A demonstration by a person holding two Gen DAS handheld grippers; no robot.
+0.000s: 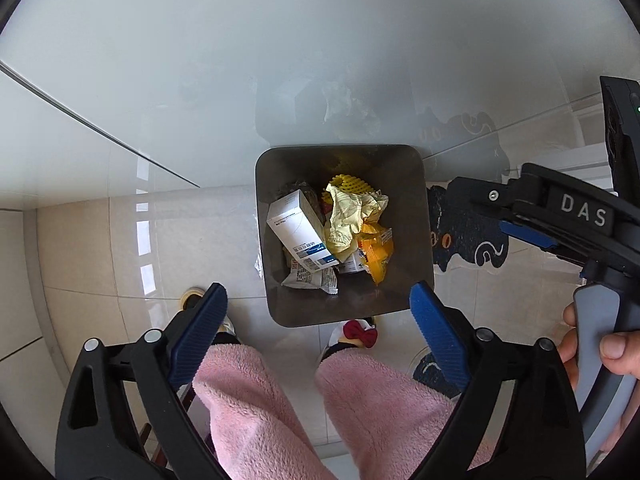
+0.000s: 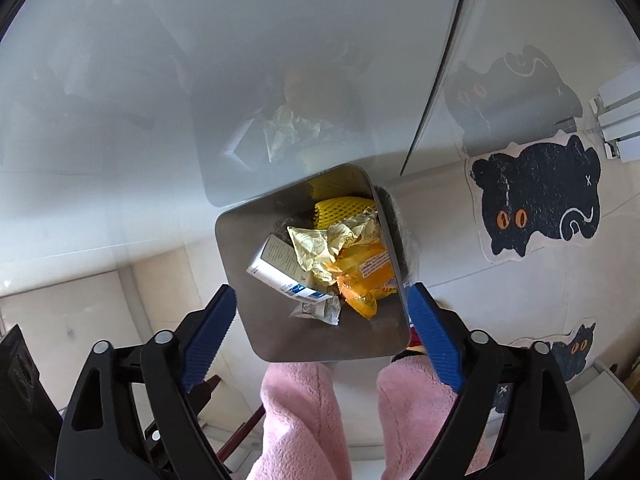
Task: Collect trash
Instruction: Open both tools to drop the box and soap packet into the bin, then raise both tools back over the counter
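Above a metal bin (image 1: 404, 280) of boxes and wrappers: left gripper (image 1: 318, 296) and right gripper (image 2: 320, 296), both spread wide, empty.

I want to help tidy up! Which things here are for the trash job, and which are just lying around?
For the job: the bin, white box, crumpled paper, orange wrapper, yellow foam net.

Just lying about: black cat mat, red bow slipper.
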